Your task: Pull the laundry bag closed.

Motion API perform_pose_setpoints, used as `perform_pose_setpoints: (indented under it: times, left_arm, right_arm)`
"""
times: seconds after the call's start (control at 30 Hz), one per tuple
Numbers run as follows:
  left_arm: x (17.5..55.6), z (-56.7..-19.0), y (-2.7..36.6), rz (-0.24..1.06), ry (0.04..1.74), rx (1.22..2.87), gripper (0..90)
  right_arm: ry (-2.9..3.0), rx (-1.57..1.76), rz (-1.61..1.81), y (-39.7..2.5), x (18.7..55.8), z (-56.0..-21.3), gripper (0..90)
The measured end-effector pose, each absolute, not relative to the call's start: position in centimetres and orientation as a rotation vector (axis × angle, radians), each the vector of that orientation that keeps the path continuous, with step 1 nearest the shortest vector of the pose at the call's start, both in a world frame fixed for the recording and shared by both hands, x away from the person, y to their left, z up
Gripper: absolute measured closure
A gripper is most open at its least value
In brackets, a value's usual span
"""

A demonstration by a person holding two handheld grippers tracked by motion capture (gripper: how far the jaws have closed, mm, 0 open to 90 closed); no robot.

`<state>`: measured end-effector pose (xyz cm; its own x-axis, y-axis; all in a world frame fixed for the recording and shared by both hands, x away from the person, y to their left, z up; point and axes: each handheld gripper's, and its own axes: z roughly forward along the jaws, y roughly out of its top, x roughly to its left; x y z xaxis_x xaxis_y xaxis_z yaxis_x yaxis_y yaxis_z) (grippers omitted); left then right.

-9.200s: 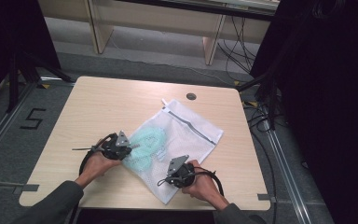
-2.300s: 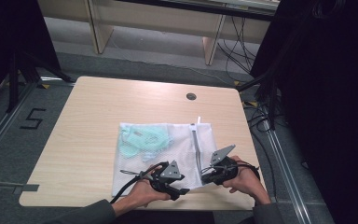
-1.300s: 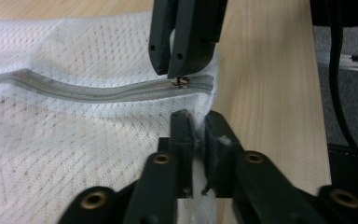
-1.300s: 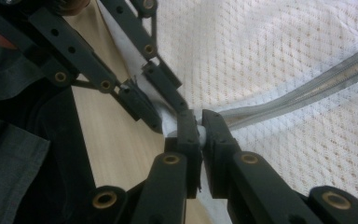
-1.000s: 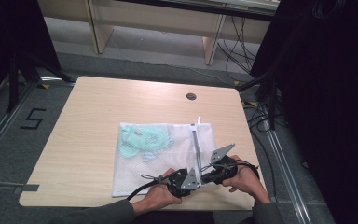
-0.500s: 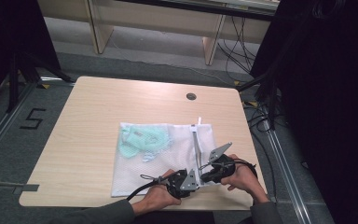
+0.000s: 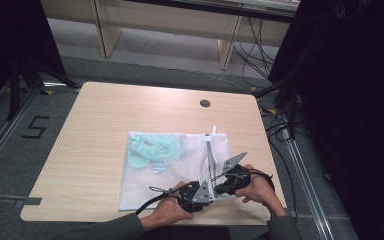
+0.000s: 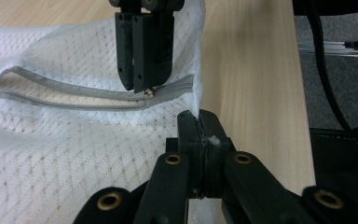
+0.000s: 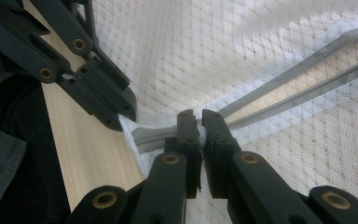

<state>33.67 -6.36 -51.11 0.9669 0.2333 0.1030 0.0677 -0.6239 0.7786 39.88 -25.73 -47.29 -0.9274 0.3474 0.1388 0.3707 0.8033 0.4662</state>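
A white mesh laundry bag [image 7: 147,187] lies flat on the wooden table [image 7: 95,130], with a teal garment [image 7: 152,150] inside at its far left. A grey zipper [image 7: 211,155] runs along the bag's right side. At the near right corner my left gripper [image 7: 209,195] is shut on the bag's corner fabric [image 8: 186,109]. My right gripper [image 7: 219,188] sits just beyond it, shut on the zipper pull [image 8: 148,92]. In the right gripper view, my right gripper [image 9: 196,122] holds the pull at the end of the parted zipper tapes [image 9: 298,84], and my left gripper [image 9: 121,116] pinches the corner beside it.
Both hands rest at the table's near edge [image 7: 130,220]. A round cable hole [image 7: 205,103] sits at the far middle. Cables [image 7: 280,130] lie on the floor to the right, and a "5" mark [image 7: 35,127] to the left.
The bag has been turned and laid square since the earliest frame. My left gripper moved right to the bag's near corner beside the right one. Both have held still for the last second.
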Motion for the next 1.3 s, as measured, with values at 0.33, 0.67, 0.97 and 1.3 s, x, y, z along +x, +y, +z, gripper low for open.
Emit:
perform_pose_setpoints:
  times: [0.33,0.67,0.97,1.3]
  left_arm:
    - [33.4,-50.9,-6.1,0.221,0.193,2.263,89.0]
    - [33.3,-50.9,-6.1,0.211,0.222,2.227,89.0]
    - [33.4,-50.9,-5.9,0.209,0.229,2.232,88.9]
    - [33.5,-50.9,-5.7,0.204,0.232,2.235,88.9]
  right_arm:
    - [-2.947,-0.659,-0.729,-25.4,40.2,-47.5,87.1]
    - [-2.956,-0.653,-0.730,-25.1,40.9,-47.5,87.1]
    - [-2.979,-0.628,-0.730,-24.8,41.9,-47.5,87.1]
    - [-2.983,-0.628,-0.732,-24.6,42.3,-47.5,87.1]
